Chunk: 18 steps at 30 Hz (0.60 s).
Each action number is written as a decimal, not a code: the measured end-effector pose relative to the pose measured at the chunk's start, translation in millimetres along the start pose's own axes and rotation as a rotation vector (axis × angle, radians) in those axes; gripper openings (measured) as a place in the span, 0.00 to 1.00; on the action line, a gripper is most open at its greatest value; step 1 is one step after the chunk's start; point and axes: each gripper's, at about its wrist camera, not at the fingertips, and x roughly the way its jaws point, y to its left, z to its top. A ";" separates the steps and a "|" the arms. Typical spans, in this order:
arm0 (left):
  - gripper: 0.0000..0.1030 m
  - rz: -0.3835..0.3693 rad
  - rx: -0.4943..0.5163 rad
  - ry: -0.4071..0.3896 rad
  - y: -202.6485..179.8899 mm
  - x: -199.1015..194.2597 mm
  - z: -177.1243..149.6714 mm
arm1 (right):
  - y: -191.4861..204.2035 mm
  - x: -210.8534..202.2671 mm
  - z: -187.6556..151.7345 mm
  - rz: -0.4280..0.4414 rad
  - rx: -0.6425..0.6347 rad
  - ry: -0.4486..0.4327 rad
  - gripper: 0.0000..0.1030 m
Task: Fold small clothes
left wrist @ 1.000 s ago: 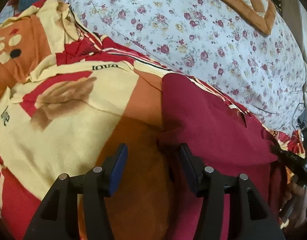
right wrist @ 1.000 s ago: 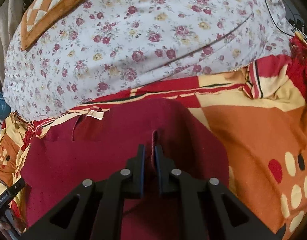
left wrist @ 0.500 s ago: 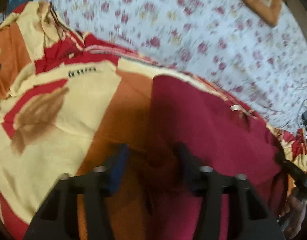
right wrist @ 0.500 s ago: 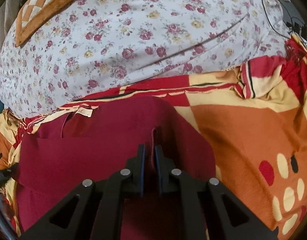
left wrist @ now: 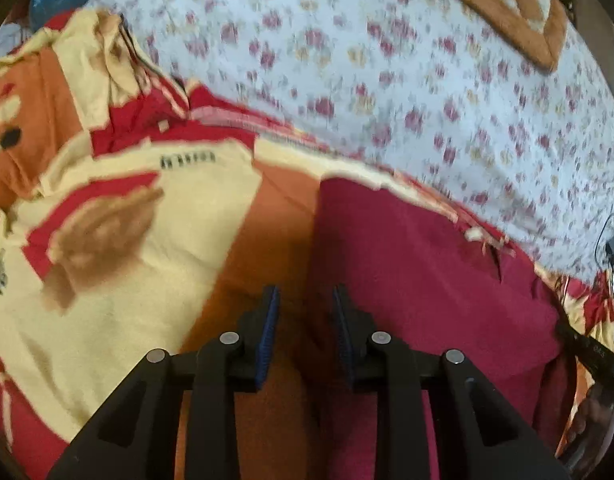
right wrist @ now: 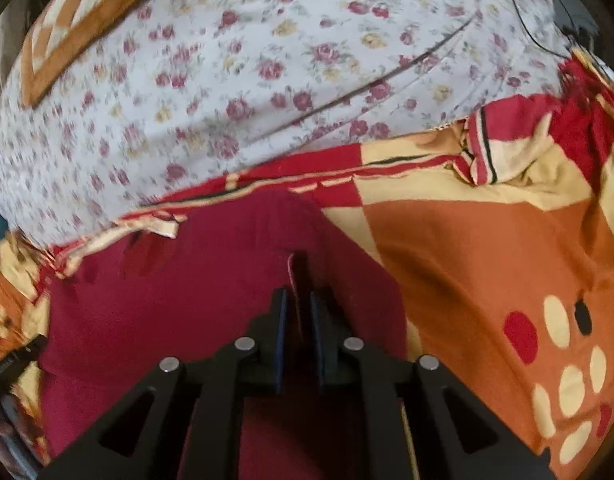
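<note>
While the dark red cloth garment [left wrist: 419, 272] lies spread flat on the red, orange and cream patterned blanket [left wrist: 139, 264] of the bed, both tongs point down at its near edge. The left tongs [left wrist: 305, 312] are closing with the garment's left edge between the blue pads, which do not yet press it. The right tongs [right wrist: 297, 312] are opening, a raised fold of the red cloth between them. Behind lies a white floral sheet [right wrist: 267, 60].
</note>
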 end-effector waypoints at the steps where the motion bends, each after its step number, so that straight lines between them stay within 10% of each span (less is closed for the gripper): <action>1: 0.17 -0.007 0.006 -0.014 -2.2 -2.8 3.1 | 3.0 -6.8 2.5 0.010 -0.003 -0.016 0.14; 18: 0.27 0.108 0.118 0.069 -29.8 26.0 -5.8 | 34.3 31.5 4.3 0.074 -0.110 0.101 0.23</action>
